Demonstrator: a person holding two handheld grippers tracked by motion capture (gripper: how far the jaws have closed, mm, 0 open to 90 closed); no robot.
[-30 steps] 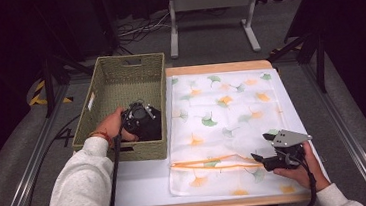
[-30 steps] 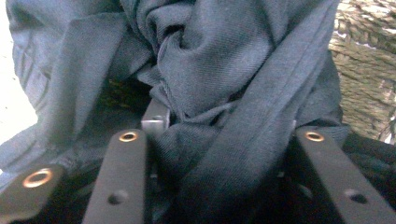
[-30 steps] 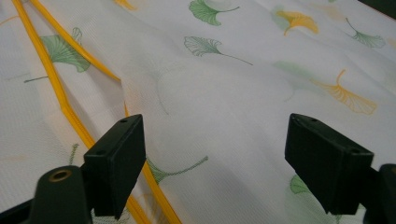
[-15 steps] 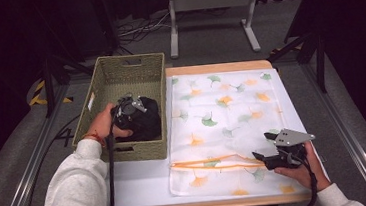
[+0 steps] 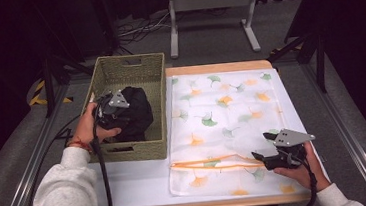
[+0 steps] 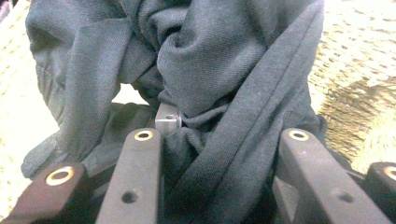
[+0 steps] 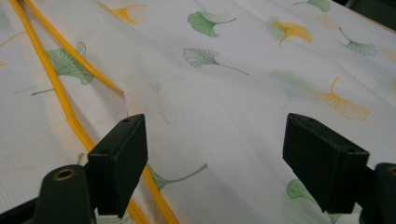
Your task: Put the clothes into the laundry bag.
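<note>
while the left gripper (image 5: pixel 121 111) clamps a dark grey garment (image 6: pixel 210 74) over the wicker basket (image 5: pixel 127 67), the right gripper (image 5: pixel 261 157) rests wide open on the ginkgo-print laundry bag (image 5: pixel 222 114).

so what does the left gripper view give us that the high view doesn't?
Left gripper view alone: the dark garment bunched between the two black jaws of the left hand-held gripper, its folds and knit up close. High view alone: the right hand-held gripper at the yellow zip of the leaf-print mesh bag, and the table. Both: the garment and the woven basket.
</note>
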